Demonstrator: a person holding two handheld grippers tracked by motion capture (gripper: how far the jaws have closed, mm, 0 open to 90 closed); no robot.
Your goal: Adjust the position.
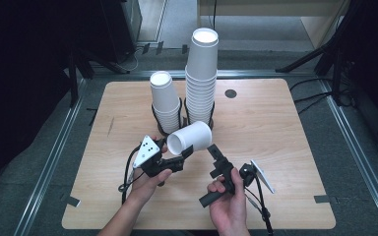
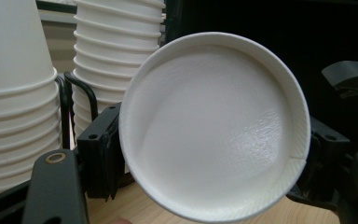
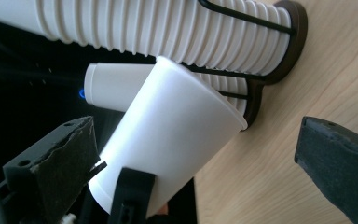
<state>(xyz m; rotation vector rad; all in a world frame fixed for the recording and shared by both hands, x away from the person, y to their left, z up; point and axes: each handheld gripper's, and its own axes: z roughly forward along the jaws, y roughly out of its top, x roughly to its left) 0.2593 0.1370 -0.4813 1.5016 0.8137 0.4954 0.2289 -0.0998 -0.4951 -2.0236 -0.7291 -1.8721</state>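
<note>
My left gripper (image 1: 177, 150) is shut on a white paper cup (image 1: 191, 137) held on its side above the wooden table (image 1: 275, 147). In the left gripper view the cup's round base (image 2: 214, 126) faces the camera, with a black jaw pressed on each side. The right gripper (image 1: 215, 160) sits just right of the cup, open, nothing between its fingers. In the right gripper view the cup (image 3: 172, 135) slants between and beyond the widely parted jaws, wide rim toward the stacks.
Two stacks of upturned white cups stand in black wire holders behind the held cup: a tall stack (image 1: 202, 73) and a shorter stack (image 1: 165, 101). A small black disc (image 1: 231, 93) is set in the table at the back. Tripod legs stand on the floor around the table.
</note>
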